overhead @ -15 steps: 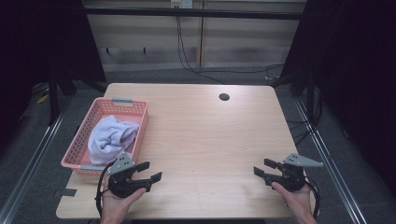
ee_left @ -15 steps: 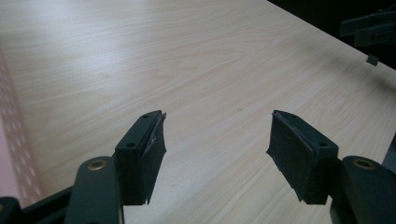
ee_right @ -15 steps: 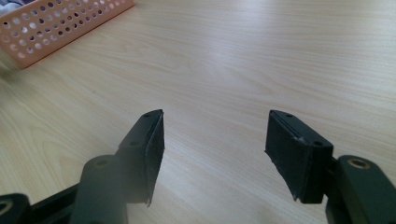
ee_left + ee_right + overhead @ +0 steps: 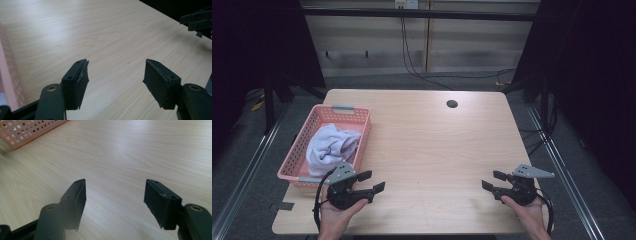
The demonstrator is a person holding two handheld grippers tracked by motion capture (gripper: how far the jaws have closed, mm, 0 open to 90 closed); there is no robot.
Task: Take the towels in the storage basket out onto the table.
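High view: both claws — left claw (image 4: pixel 371 182), right claw (image 4: pixel 490 181) — are held wide open, empty; nothing has been moved, so the cloth (image 4: pixel 331 146) is not yet picked from the basket (image 4: pixel 343 108).

Worktop (image 4: pixel 432 150): pale wood grain; bare across the middle
Cable hole (image 4: pixel 452 104): small dark round opening near the far edge, right of centre
Cables (image 4: pixel 412 60): black; hanging down the wall panel behind, trailing over the floor

I hold my left gripper (image 4: pixel 372 181) and right gripper (image 4: pixel 492 180) low at the near edge, jaws spread wide (nothing between them), pointing inward toward each other.
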